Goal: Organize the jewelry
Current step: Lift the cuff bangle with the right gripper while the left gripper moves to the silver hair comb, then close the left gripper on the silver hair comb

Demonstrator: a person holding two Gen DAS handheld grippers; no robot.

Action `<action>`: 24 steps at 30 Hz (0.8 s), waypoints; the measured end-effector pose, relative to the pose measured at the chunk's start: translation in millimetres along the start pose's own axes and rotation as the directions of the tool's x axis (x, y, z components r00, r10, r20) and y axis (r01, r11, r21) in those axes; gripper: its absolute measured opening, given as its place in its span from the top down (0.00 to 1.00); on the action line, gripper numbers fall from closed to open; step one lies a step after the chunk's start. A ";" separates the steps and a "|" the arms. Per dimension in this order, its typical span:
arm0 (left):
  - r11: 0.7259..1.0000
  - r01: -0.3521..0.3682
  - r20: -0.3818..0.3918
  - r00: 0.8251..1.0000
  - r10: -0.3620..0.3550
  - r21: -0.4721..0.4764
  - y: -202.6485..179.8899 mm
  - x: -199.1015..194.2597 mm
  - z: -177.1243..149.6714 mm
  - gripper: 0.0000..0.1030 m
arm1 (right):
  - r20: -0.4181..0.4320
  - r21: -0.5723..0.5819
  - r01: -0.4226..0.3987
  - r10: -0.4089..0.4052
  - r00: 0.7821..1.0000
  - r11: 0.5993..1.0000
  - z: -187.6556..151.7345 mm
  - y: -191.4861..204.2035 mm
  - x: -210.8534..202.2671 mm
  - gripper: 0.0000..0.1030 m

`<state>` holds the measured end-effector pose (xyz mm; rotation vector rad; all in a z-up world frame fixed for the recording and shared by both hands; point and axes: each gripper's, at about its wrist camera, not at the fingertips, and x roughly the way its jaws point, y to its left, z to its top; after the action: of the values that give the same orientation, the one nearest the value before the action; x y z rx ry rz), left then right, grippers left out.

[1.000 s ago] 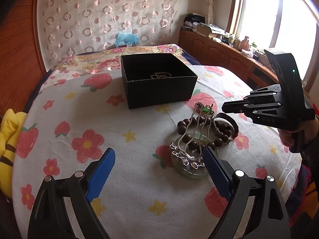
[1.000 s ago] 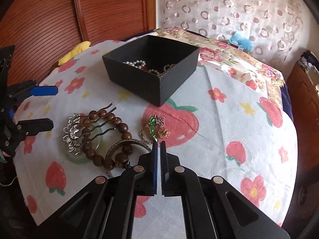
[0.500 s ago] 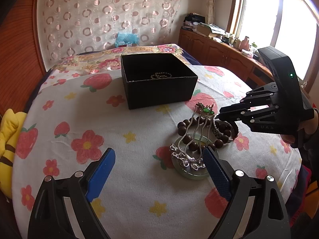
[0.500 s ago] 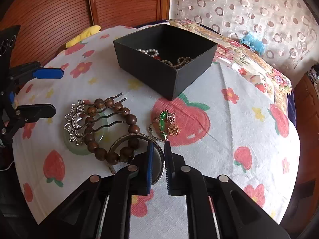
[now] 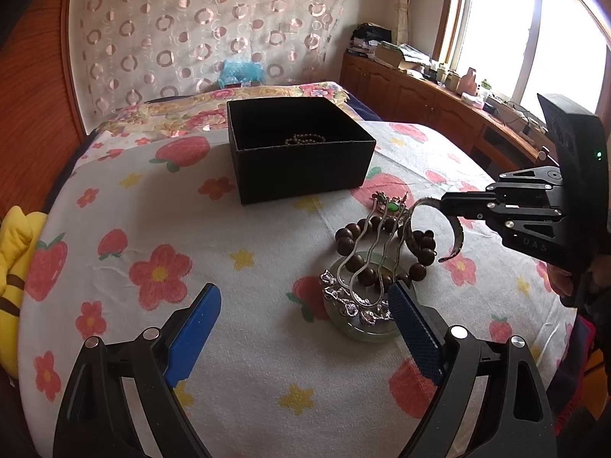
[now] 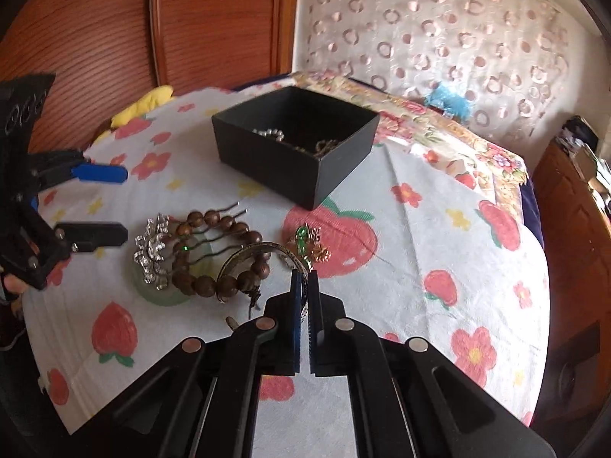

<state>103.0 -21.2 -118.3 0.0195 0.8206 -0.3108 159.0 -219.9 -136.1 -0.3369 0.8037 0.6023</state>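
A black open box (image 5: 301, 154) (image 6: 294, 145) with chains inside sits on the fruit-print cloth. In front of it lies a pile: a wooden bead bracelet (image 5: 385, 244) (image 6: 214, 252), a silver hair comb (image 5: 359, 286) (image 6: 152, 248) on a jade bangle (image 5: 362, 328) (image 6: 160, 294), and a green-and-gold pendant (image 5: 391, 204) (image 6: 309, 246). My right gripper (image 6: 303, 286) (image 5: 445, 204) is shut on a dark metal bangle (image 5: 450, 229) (image 6: 252, 253), lifting it off the pile. My left gripper (image 5: 305, 328) (image 6: 114, 206) is open and empty, just before the pile.
The round table's edge (image 5: 550, 305) curves close on the right. A yellow plush (image 5: 11, 267) lies at the left edge. A bed (image 5: 229, 99) stands behind the table, wooden cabinets (image 5: 420, 95) along the window.
My right gripper moved onto the pile, opened slightly, then shut on the metal bangle and raised it. The left gripper has not moved.
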 end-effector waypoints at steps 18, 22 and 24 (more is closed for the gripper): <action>1.000 0.009 -0.006 1.000 -0.009 0.009 -7.5 3.4 -3.9 0.17 | 0.067 0.089 0.060 -0.067 0.996 0.994 14.7 7.2 0.9 0.97; 1.000 0.010 -0.004 1.000 -0.009 0.010 -8.5 2.7 -4.2 0.17 | 0.088 0.114 0.048 -0.058 0.994 0.992 14.6 1.7 -15.0 0.97; 1.000 0.013 -0.006 1.000 -0.013 0.010 -9.7 3.2 -2.8 0.17 | 0.098 0.123 0.041 -0.053 0.994 0.992 15.9 -1.0 -21.4 0.97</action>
<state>100.3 -30.9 -121.5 0.0249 0.8248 -0.3270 157.1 -220.7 -109.5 -0.2122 0.7298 0.5195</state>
